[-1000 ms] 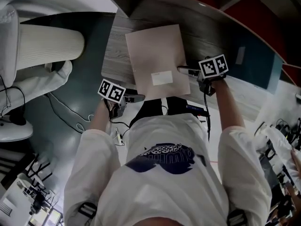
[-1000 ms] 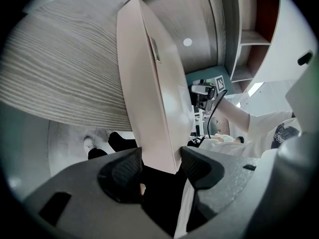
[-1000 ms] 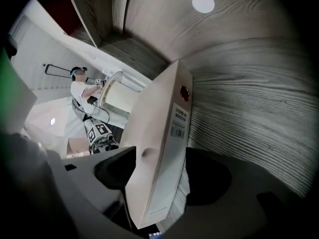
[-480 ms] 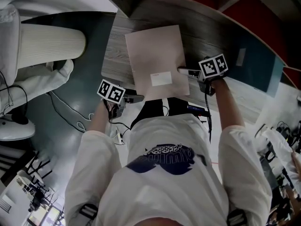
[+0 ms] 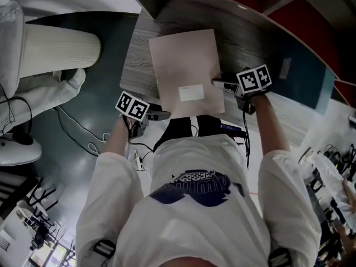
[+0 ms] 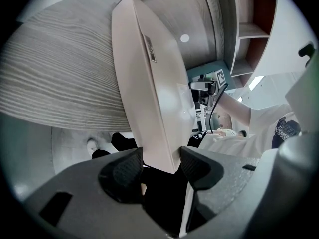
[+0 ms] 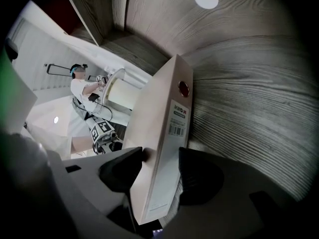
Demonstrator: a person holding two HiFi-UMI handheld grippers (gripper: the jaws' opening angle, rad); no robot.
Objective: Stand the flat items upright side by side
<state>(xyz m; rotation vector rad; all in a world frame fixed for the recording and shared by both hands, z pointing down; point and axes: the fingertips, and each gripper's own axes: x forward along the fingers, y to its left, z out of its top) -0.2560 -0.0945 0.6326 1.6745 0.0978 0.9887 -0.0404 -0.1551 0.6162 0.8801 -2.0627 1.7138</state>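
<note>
The grey wood-grain table (image 5: 139, 65) fills the top of the head view, and flat on it, broad face up, lies the one big thing in play: a pale pink binder (image 5: 186, 65). Its near end pokes out past the table's edge towards the person's white shirt (image 5: 194, 204). It is not upright yet.

Both tongs are on it! The left gripper (image 5: 164, 115) is in at the near left corner. From its own view that corner sits squarely between the two dark pads (image 6: 122, 171), both against the covers at a middling width, so it has the binder gripped. The right gripper (image 5: 218, 83) comes in from the other side, at the spine edge. Its jaws are closing right now with the spine between them, one pad (image 7: 124, 168) touching the cover and the other tucked in behind the spine (some loose page edges show at the binder's lower end).

Down to the small stuff. A white label (image 5: 191, 92) sits on the cover near the person's end. On the spine there is a printed barcode sticker (image 7: 178, 116), and just above it a little red round hole (image 7: 184, 88).
</note>
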